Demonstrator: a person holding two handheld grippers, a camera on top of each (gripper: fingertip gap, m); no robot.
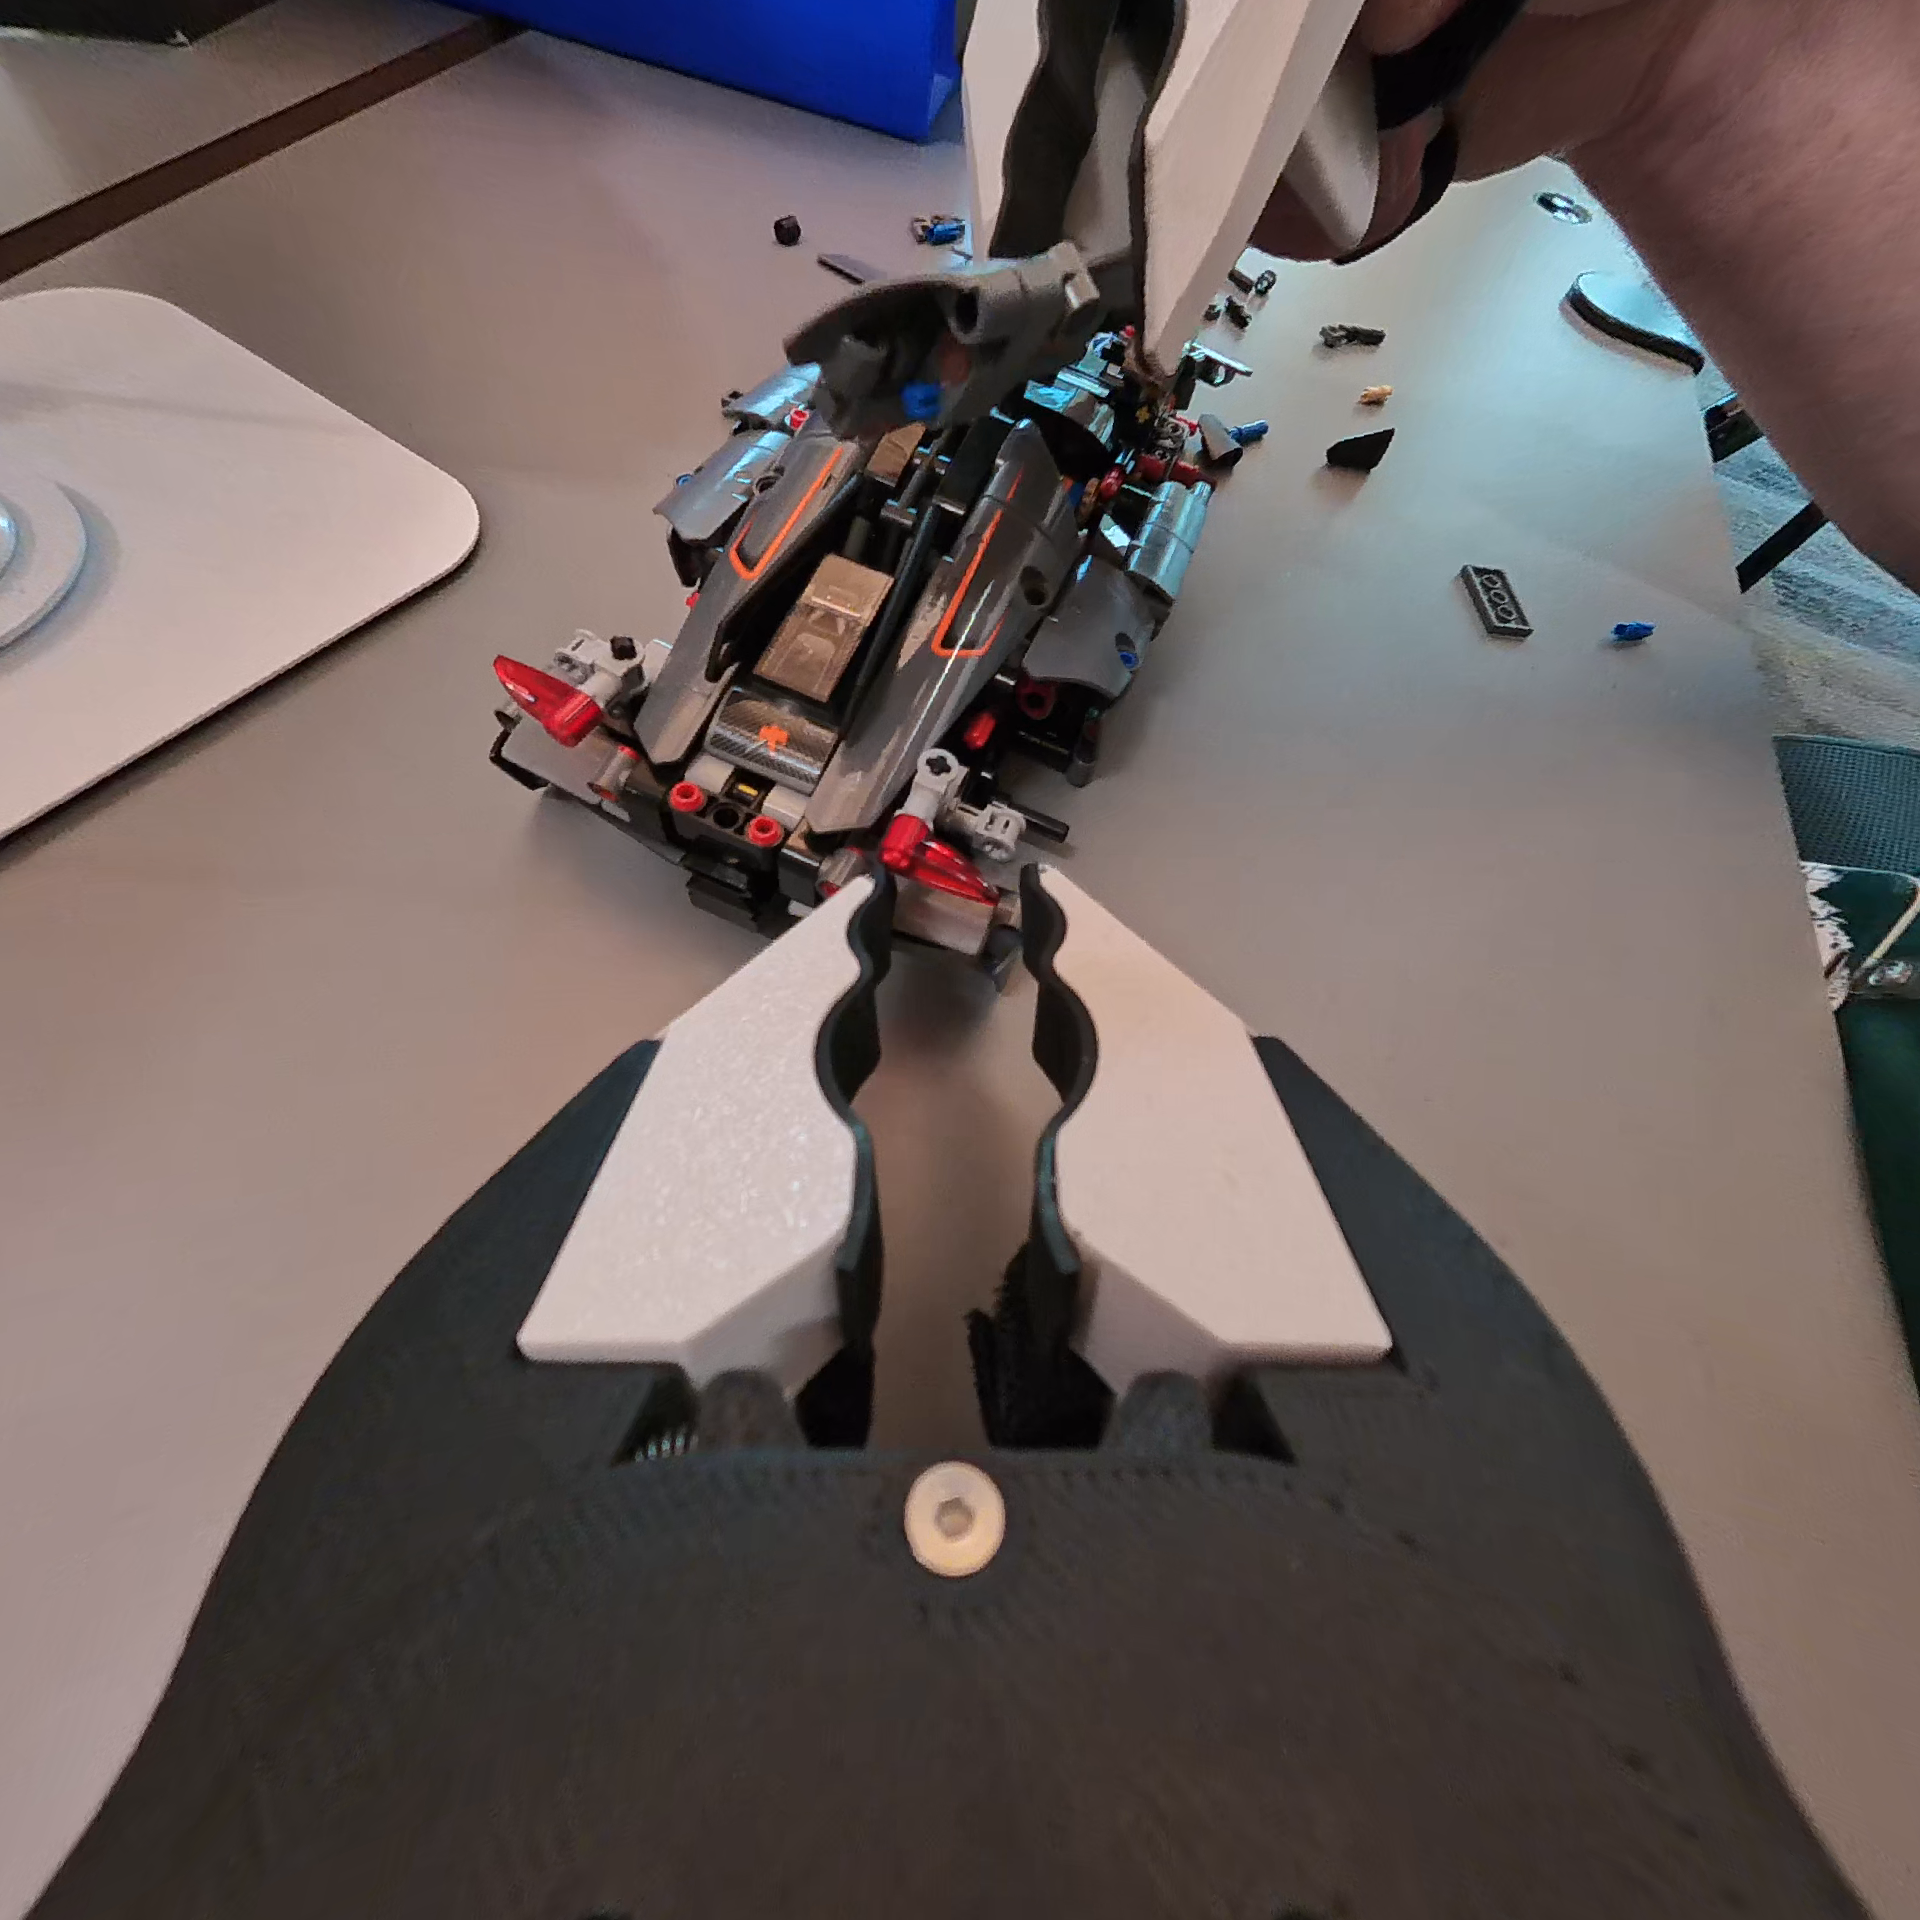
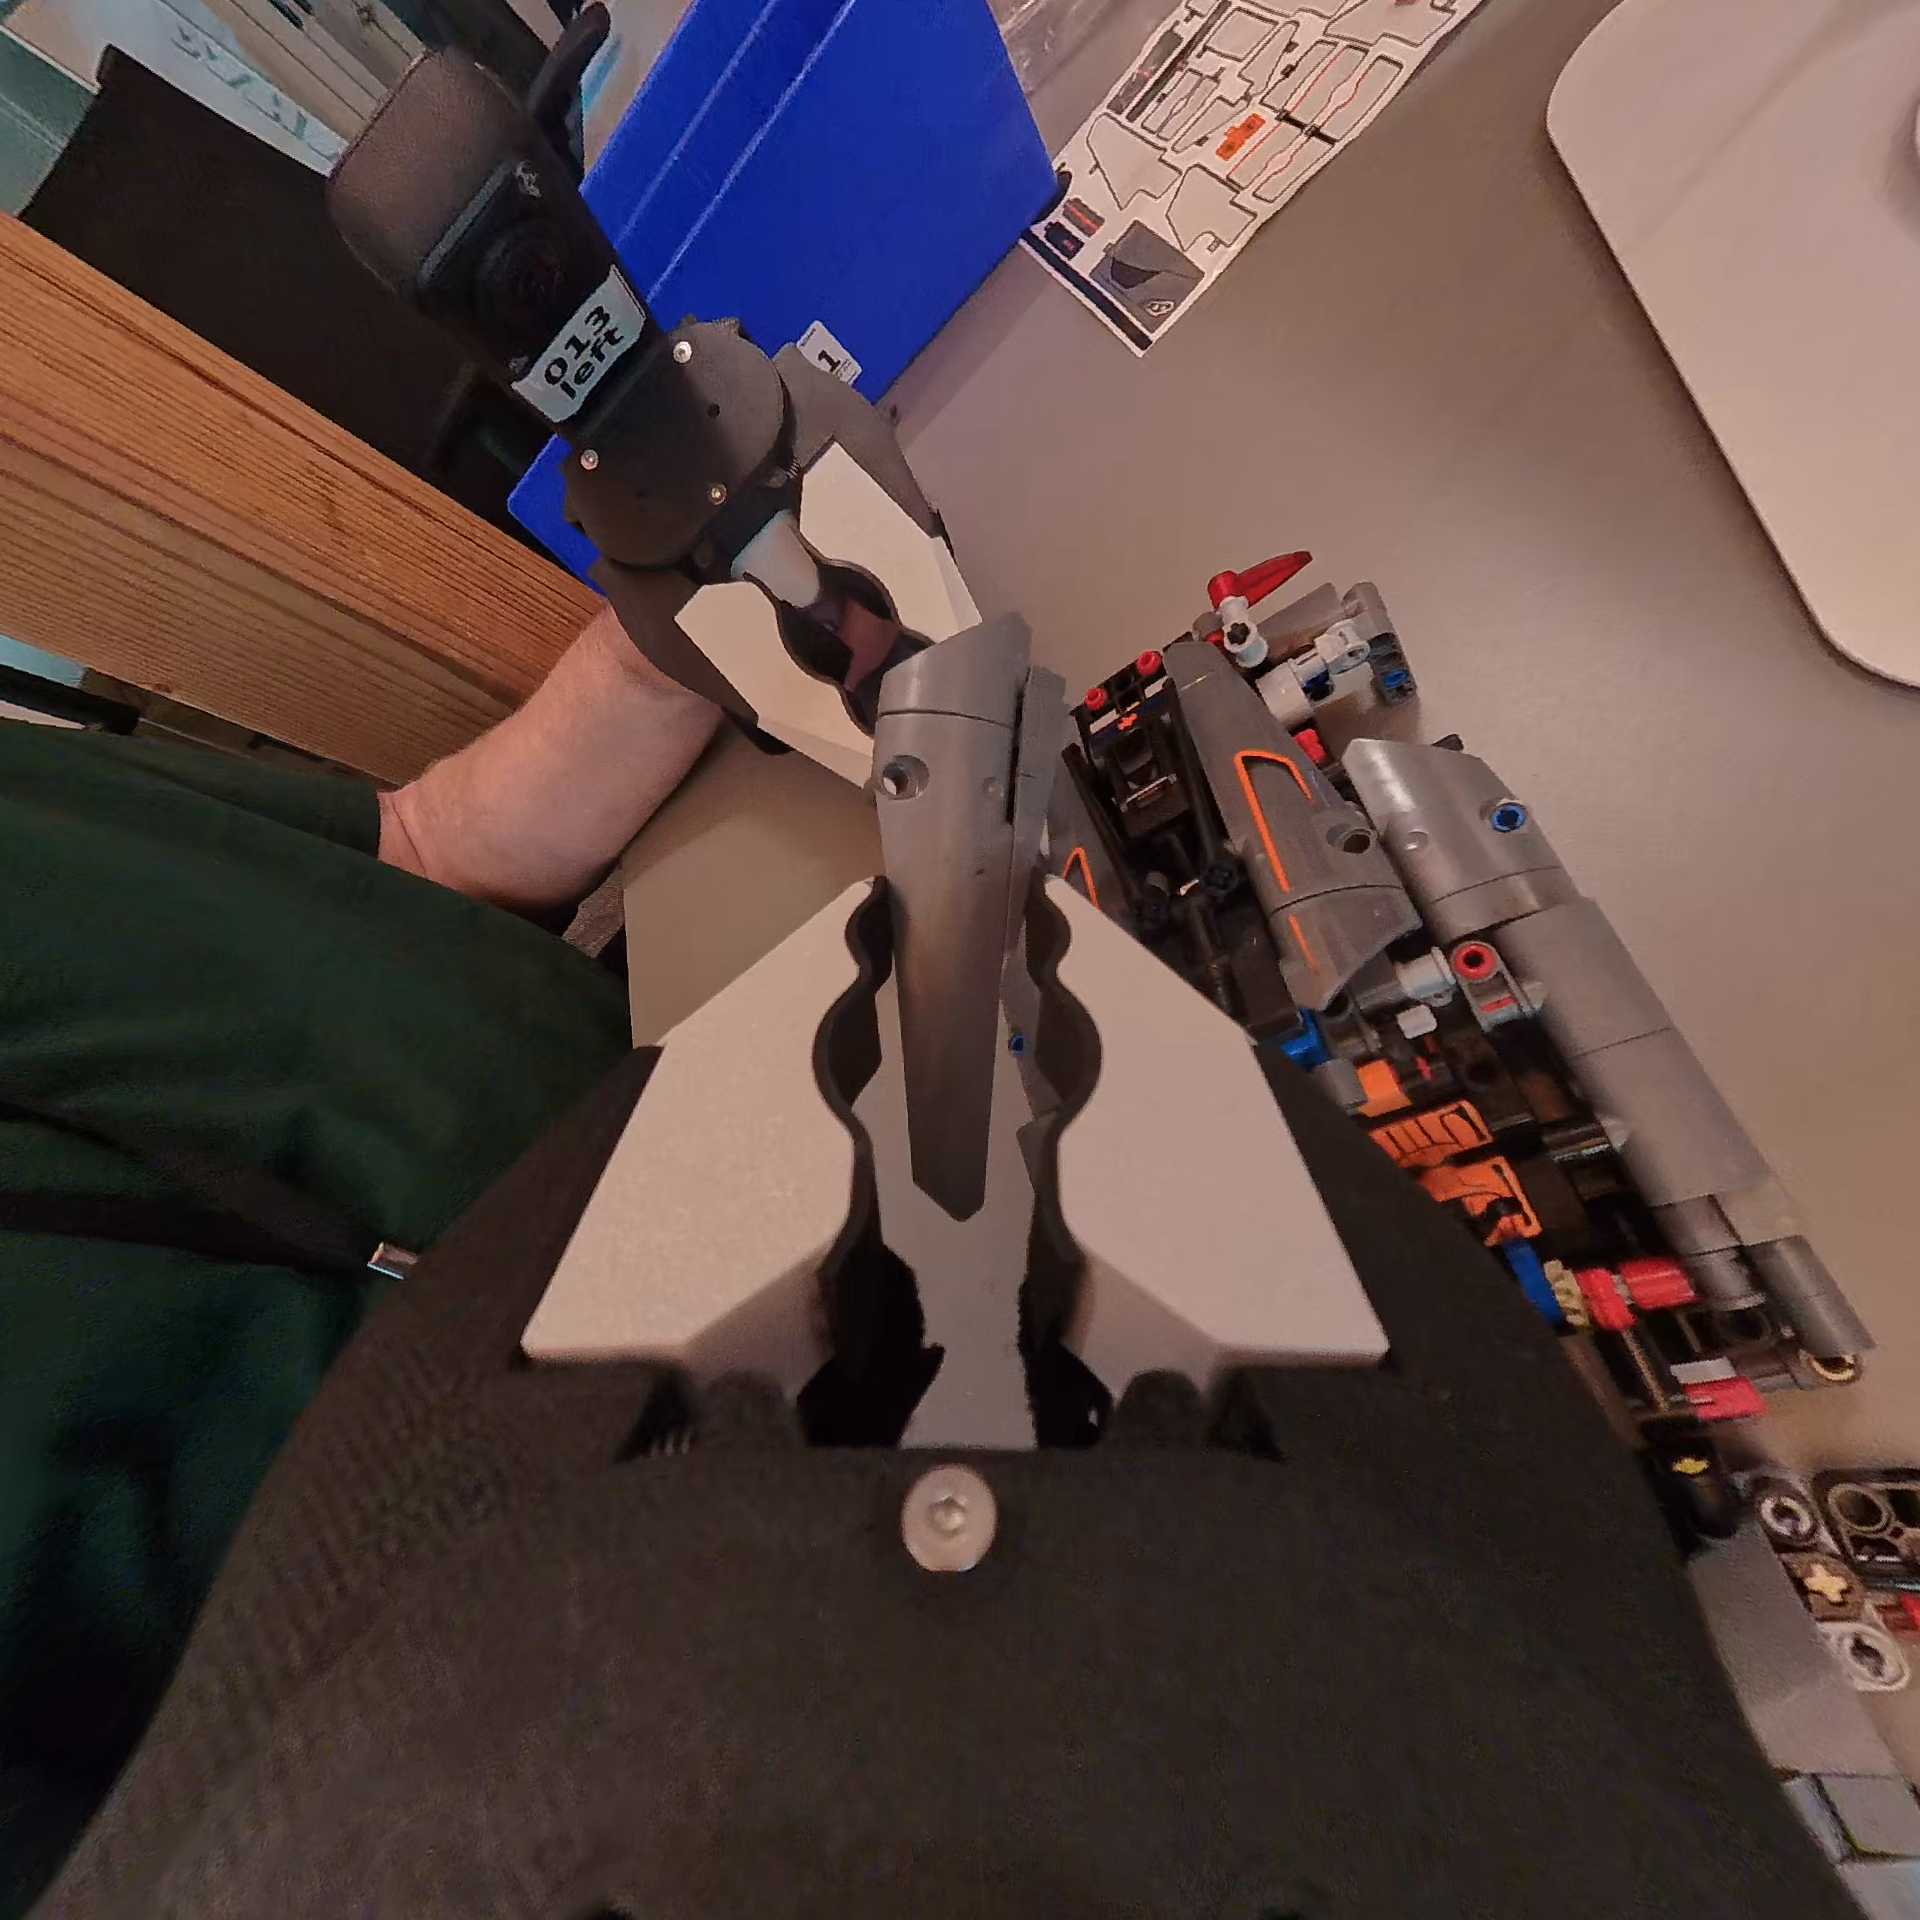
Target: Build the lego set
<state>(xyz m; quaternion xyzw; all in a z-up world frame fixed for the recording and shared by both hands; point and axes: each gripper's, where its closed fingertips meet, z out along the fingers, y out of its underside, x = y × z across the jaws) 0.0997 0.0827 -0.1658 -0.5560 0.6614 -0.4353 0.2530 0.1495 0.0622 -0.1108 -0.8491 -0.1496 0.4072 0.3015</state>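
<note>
Right gripper (image 2: 961, 914) jaws clamp grey panel (image 2: 951, 935) above car (image 1: 862, 623); left gripper (image 1: 956, 883) jaws apart at its tail. Panel: light, stiff, slick (grip flat faces, mid-length).

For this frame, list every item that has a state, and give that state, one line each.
left claw: open, empty, at the car's tail end
right claw: shut on grey panel assembly
grey panel assembly: held in the air above the car
lego car: partly built, resting on the table
loose lego pieces: scattered on the table, unattached
sticker sheet: lying flat by the blue box
</note>
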